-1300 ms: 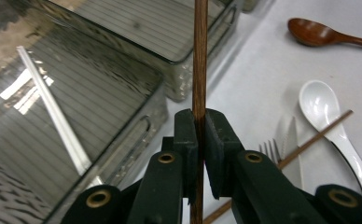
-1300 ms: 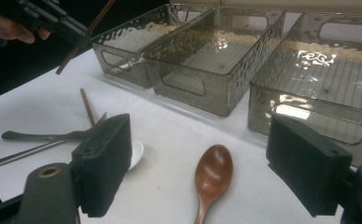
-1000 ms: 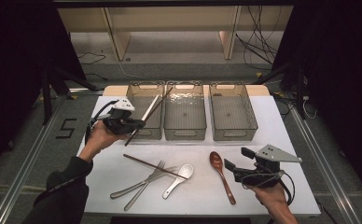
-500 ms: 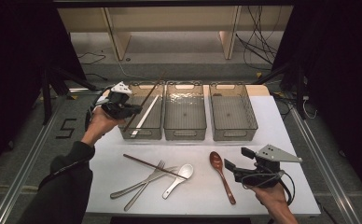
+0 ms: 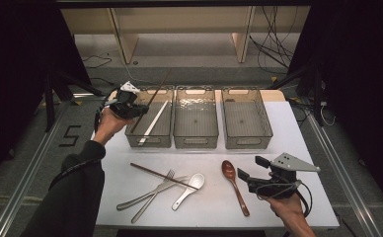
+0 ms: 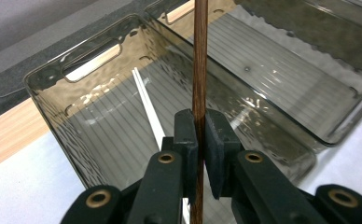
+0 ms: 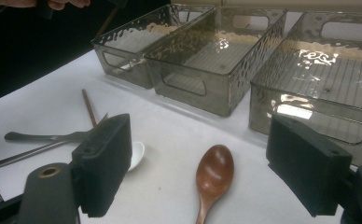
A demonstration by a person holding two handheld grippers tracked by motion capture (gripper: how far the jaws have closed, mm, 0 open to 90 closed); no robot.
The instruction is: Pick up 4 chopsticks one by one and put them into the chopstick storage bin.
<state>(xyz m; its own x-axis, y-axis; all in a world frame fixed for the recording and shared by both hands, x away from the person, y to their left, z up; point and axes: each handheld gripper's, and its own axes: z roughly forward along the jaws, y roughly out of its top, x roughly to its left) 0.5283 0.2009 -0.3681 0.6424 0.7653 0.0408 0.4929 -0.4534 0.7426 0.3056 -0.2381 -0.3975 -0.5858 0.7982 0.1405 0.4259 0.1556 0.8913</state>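
My left arm reaches forward, left gripper (image 5: 139, 109) raised over the near-left rim of the left bin (image 5: 141, 139). Its jaws clamp a brown chopstick (image 6: 199, 60) near the lower end; the stick's long axis slants up and away toward the far right, over the bin. A white chopstick (image 5: 153, 123) lies diagonally inside that bin. My right gripper (image 5: 247, 174) rests low on the table (image 5: 288, 128), jaws apart and holding nothing, just beside the wooden spoon (image 5: 233, 181).

Grey floor (image 5: 41, 163) (cables (image 5: 273, 44) trailing) beneath wooden shelving (image 5: 179, 24).
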